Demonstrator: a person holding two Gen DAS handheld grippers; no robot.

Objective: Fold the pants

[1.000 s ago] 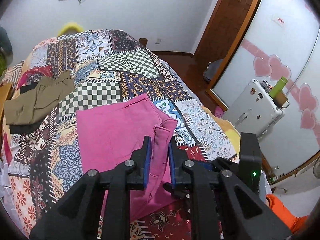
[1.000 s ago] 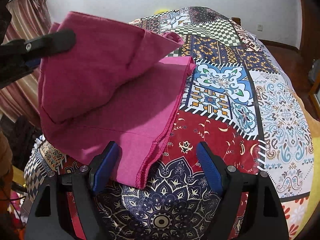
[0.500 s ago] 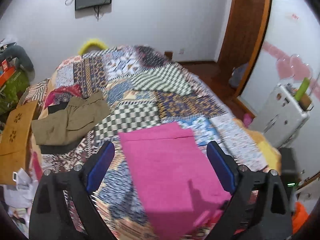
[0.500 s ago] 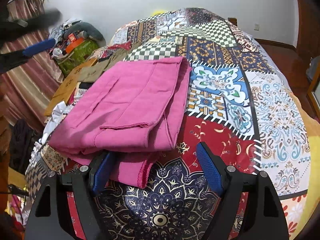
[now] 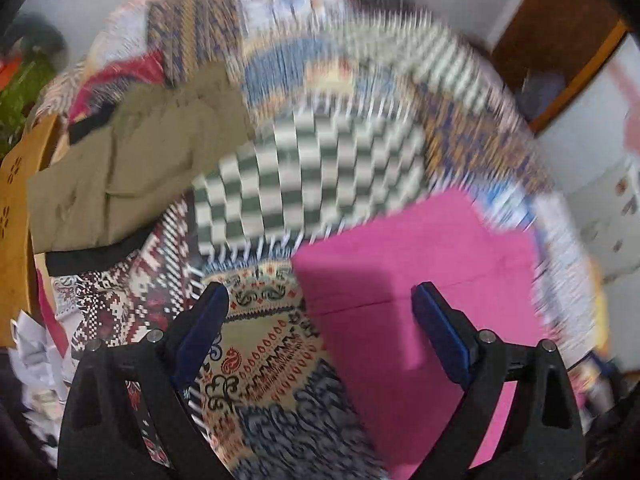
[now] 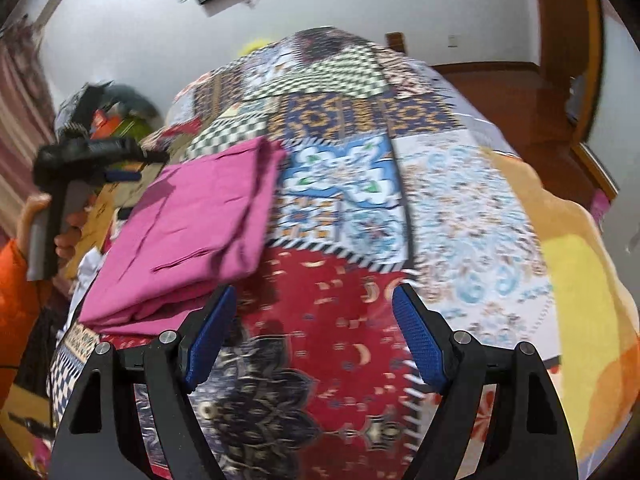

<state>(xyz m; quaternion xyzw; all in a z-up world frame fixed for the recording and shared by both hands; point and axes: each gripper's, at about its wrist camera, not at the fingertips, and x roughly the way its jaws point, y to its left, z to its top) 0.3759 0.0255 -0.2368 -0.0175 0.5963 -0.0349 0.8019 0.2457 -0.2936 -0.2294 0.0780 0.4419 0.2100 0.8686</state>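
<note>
The pink pants (image 5: 424,280) lie folded into a flat stack on the patchwork bedspread (image 5: 312,176). In the right wrist view the pants (image 6: 200,224) sit left of centre. My left gripper (image 5: 320,324) is open and empty, above the near left edge of the pants. It also shows in the right wrist view (image 6: 120,160), held in a hand at the far left. My right gripper (image 6: 312,332) is open and empty, just right of the stack's near corner. The left wrist view is motion-blurred.
Olive-brown pants (image 5: 132,168) lie crumpled on the bed's left side over a black garment. A wooden board (image 5: 16,216) and papers are off the left edge. A white appliance (image 5: 600,208) stands to the right. The wooden floor (image 6: 512,92) and door lie beyond.
My left gripper let go of the pink pants, opened and swung left toward the olive pants. The pants now rest folded on the bed. My right gripper drew back slightly to the right.
</note>
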